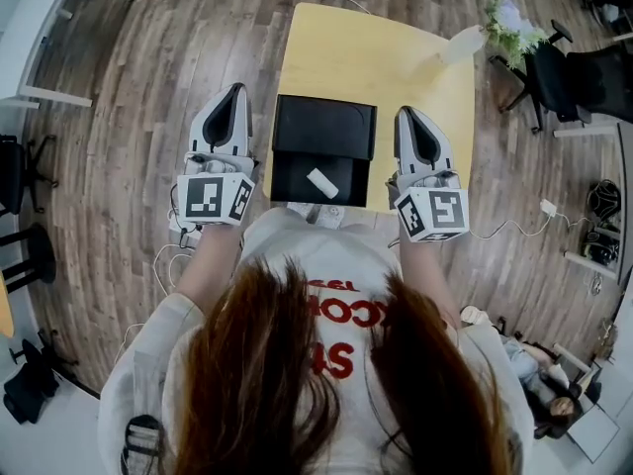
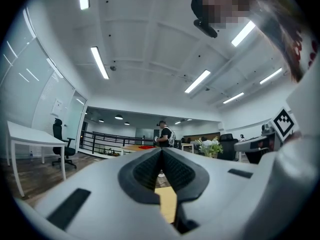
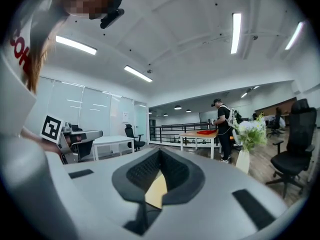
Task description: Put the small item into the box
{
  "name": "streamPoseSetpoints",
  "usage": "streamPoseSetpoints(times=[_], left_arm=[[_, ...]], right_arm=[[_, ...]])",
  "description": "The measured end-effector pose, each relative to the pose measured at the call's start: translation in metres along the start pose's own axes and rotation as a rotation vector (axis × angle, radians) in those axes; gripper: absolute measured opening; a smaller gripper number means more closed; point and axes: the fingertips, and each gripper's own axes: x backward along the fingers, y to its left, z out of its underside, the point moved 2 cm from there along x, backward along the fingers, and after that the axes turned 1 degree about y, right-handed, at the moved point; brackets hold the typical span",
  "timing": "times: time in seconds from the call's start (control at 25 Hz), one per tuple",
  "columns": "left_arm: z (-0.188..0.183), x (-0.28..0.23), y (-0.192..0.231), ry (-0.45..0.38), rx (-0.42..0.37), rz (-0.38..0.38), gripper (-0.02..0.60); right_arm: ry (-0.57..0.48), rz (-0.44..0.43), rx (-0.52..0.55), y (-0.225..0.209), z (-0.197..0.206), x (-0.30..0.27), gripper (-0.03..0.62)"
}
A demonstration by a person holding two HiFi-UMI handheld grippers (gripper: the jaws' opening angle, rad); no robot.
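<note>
A black box [image 1: 322, 151] stands open on the yellow table [image 1: 415, 67], just in front of me. In its near half lies a small white item [image 1: 321, 183]. My left gripper [image 1: 236, 89] is held to the left of the box, off the table's edge, and is shut on nothing. My right gripper [image 1: 406, 113] is held to the right of the box, over the table's near right part, and is also shut and empty. In the left gripper view the left gripper [image 2: 161, 151] shows its pads meeting at the tip. The right gripper [image 3: 160, 151] looks the same in its own view. Both point level across the room.
A white vase of flowers [image 1: 504, 26] stands at the table's far right corner. Black office chairs [image 1: 584, 77] are to the right, and cables [image 1: 514, 228] lie on the wooden floor. A white desk [image 1: 40, 28] is at the far left. A person [image 3: 223, 126] stands far off.
</note>
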Motion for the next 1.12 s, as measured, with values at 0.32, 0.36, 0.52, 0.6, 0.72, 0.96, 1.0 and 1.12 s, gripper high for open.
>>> streamPoseSetpoints(times=[0.32,0.36,0.52,0.6,0.72,0.96,1.0,1.12], left_arm=[[-0.002,-0.009,-0.011,-0.006,-0.003,0.031,0.006],[-0.002,-0.009,-0.012,-0.007,-0.003,0.034,0.006],[-0.003,-0.012,-0.013,-0.006,-0.004,0.037,0.006],[-0.003,-0.013,-0.014,-0.006,-0.004,0.035,0.006],[-0.003,-0.015,-0.016,-0.004,-0.003,0.034,0.006],[-0.002,-0.014,-0.016,-0.003,-0.002,0.029,0.006],[-0.002,-0.013,-0.017,-0.003,-0.003,0.029,0.006],[-0.003,-0.012,-0.019,-0.005,-0.006,0.027,0.006]], right_arm=[[-0.041,0.027,-0.003,-0.012,-0.016,0.008,0.005],[-0.042,0.026,-0.005,-0.012,-0.017,0.008,0.005],[-0.042,0.024,-0.010,-0.013,-0.018,0.006,0.005],[-0.043,0.023,-0.010,-0.015,-0.019,0.007,0.005],[-0.044,0.022,-0.010,-0.017,-0.021,0.007,0.005],[-0.036,0.021,-0.009,-0.016,-0.017,0.009,0.005],[-0.036,0.021,-0.008,-0.016,-0.017,0.010,0.005],[-0.038,0.021,-0.007,-0.017,-0.017,0.012,0.005]])
